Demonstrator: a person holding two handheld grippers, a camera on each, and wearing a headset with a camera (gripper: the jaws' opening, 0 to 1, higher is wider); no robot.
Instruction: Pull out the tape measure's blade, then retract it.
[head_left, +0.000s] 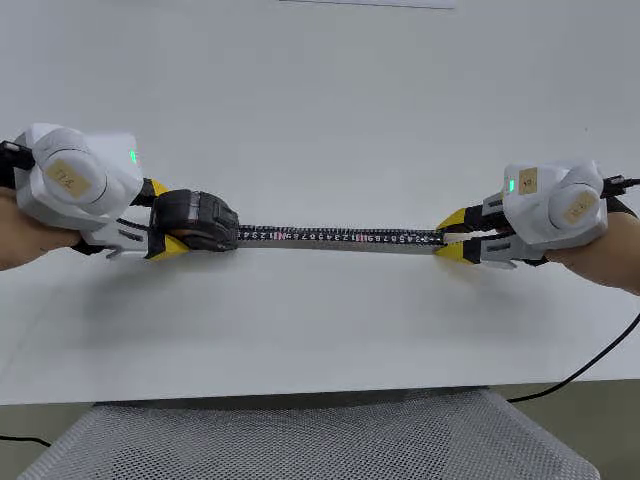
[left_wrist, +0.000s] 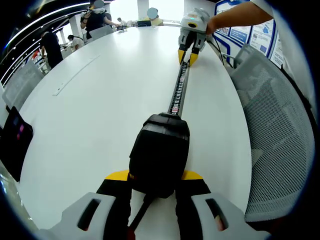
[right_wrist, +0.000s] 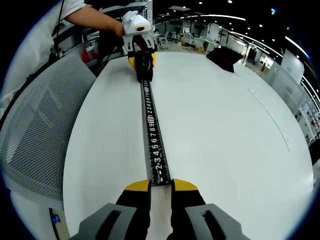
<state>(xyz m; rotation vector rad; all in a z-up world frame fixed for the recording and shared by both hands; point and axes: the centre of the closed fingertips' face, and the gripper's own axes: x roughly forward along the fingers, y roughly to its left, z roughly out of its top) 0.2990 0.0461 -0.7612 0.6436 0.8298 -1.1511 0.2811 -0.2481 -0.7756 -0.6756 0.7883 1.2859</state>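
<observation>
A black tape measure case (head_left: 196, 221) sits just above the white table, held on the left by my left gripper (head_left: 166, 236), which is shut on it; the case (left_wrist: 159, 154) fills the space between the yellow-tipped jaws. Its dark blade (head_left: 338, 238) with white numbers stretches rightward to my right gripper (head_left: 452, 238), which is shut on the blade's end. In the right gripper view the blade (right_wrist: 152, 137) runs from the jaws up to the far case (right_wrist: 143, 64). The right gripper (left_wrist: 189, 49) shows far off in the left gripper view.
The white table (head_left: 320, 110) spreads wide behind the blade. A grey mesh chair (head_left: 300, 440) stands at the near edge. A black cable (head_left: 590, 365) trails from the right gripper. A dark bag (right_wrist: 224, 54) lies far across the table; people stand in the background (left_wrist: 95, 20).
</observation>
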